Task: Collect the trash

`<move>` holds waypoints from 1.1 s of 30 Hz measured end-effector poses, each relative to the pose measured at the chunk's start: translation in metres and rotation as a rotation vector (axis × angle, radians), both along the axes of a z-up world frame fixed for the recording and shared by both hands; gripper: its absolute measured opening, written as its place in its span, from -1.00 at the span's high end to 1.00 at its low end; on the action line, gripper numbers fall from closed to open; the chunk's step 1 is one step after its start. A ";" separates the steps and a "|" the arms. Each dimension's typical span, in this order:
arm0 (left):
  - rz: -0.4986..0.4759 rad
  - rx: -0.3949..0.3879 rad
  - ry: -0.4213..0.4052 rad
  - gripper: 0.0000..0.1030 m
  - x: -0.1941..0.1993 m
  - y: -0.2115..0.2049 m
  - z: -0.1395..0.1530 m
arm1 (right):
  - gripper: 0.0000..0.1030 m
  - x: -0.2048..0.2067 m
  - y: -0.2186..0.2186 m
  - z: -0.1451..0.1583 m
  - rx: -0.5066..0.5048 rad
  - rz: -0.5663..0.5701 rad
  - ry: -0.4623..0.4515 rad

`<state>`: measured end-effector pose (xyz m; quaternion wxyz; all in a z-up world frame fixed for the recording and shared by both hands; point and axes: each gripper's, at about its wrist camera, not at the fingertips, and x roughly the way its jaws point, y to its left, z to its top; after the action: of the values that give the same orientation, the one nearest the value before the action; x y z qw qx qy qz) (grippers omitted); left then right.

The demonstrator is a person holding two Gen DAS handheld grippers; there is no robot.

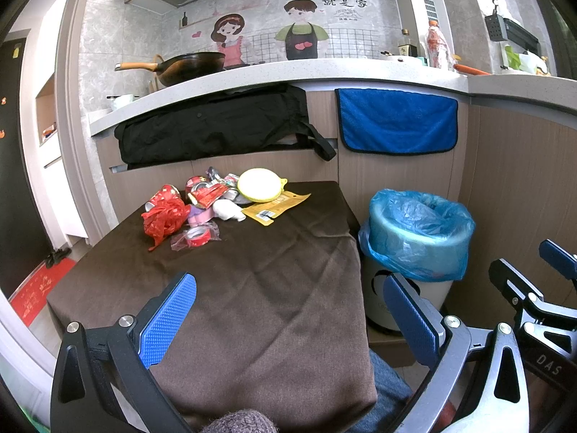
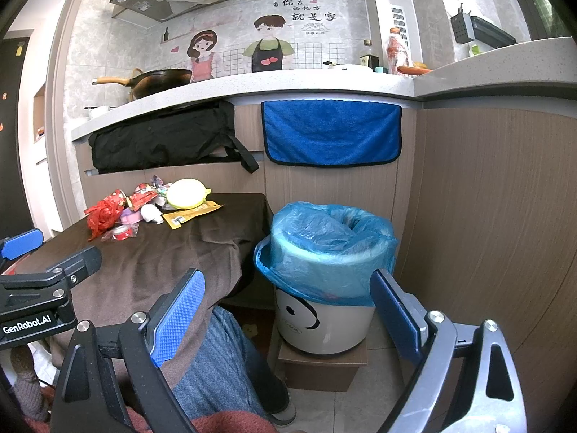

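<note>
A heap of trash lies at the far end of the brown-clothed table (image 1: 252, 288): a crumpled red bag (image 1: 164, 218), a tape roll in clear wrap (image 1: 196, 237), a yellow-green lid (image 1: 260, 184), an orange packet (image 1: 276, 206), white tissue (image 1: 227, 211) and red wrappers (image 1: 209, 193). The same heap shows in the right wrist view around the red bag (image 2: 104, 214) and lid (image 2: 187, 193). A white bin with a blue liner (image 1: 418, 231) (image 2: 324, 241) stands right of the table. My left gripper (image 1: 288, 306) hangs open over the table's near part. My right gripper (image 2: 288, 299) is open in front of the bin, holding nothing.
A counter (image 1: 288, 72) with a wok (image 1: 191, 66) and bottles runs behind. A black bag (image 1: 216, 126) and blue towel (image 1: 396, 122) hang below it. Wooden cabinet panels (image 2: 487, 216) close in the right side. The bin sits on a low box (image 2: 321, 364). A person's leg (image 2: 223, 361) is below.
</note>
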<state>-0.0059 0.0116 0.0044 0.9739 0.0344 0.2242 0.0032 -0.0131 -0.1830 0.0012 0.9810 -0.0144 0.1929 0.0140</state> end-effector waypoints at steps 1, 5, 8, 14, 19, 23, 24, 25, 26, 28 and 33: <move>0.000 0.000 0.000 -0.99 0.000 0.000 0.000 | -0.78 0.000 0.000 0.000 0.001 0.000 0.001; 0.000 0.000 -0.001 -0.99 0.000 0.000 -0.001 | -0.78 0.000 0.000 0.000 0.003 0.001 0.003; 0.000 -0.001 -0.001 -0.99 0.000 0.000 -0.001 | -0.78 0.000 0.000 0.000 0.000 0.001 0.001; 0.000 -0.001 -0.001 -0.99 0.001 0.000 -0.001 | -0.78 0.000 0.000 0.000 0.000 0.003 0.004; -0.001 -0.002 0.001 -0.99 0.001 0.000 -0.001 | -0.78 0.001 0.000 0.000 -0.001 0.002 0.004; 0.000 -0.008 0.011 -0.99 0.003 0.001 -0.001 | -0.78 0.002 -0.002 0.000 0.001 -0.002 0.007; 0.000 -0.008 0.014 -0.99 0.006 0.002 -0.001 | -0.78 0.002 -0.002 0.000 0.001 -0.003 0.006; -0.002 -0.010 0.017 -0.99 0.009 0.003 0.000 | -0.78 0.003 -0.002 0.000 -0.002 -0.005 0.005; -0.002 -0.012 0.018 -0.99 0.010 0.004 0.001 | -0.77 0.004 -0.003 0.000 -0.003 -0.006 0.005; -0.007 -0.016 0.023 -0.99 0.016 0.006 0.003 | -0.77 0.010 -0.004 0.002 0.004 -0.002 0.009; -0.024 -0.064 0.042 -0.99 0.048 0.030 0.008 | -0.77 0.034 0.001 0.013 -0.013 0.023 -0.010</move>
<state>0.0422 0.0411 0.0128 0.9695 0.0061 0.2444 -0.0163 0.0205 -0.1823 0.0145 0.9816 -0.0229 0.1879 0.0242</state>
